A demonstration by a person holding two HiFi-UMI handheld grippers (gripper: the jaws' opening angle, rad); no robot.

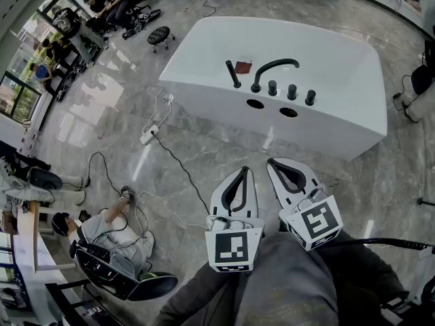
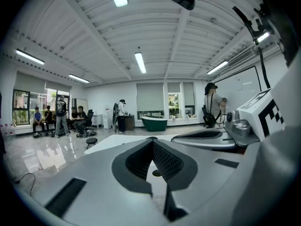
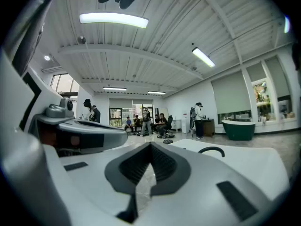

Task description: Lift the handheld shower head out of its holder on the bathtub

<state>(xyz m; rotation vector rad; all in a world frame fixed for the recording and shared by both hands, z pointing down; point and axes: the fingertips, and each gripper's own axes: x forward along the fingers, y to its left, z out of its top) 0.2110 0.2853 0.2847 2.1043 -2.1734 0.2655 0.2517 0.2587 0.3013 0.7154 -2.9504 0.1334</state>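
Hanging well short of the bathtub (image 1: 340,117), left gripper (image 1: 243,171) and right gripper (image 1: 272,161) are pinched closed, empty — approach to the shower head (image 1: 233,74) not yet begun.

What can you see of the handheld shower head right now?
The handheld shower head is a slim black wand, matte-looking, standing on the white bathtub deck. It leans toward the picture's upper left, at the left end of the black fittings, beside the curved spout. A reddish-brown item lies just next to it. No hose shows. The left gripper and right gripper are shut and well short of it.
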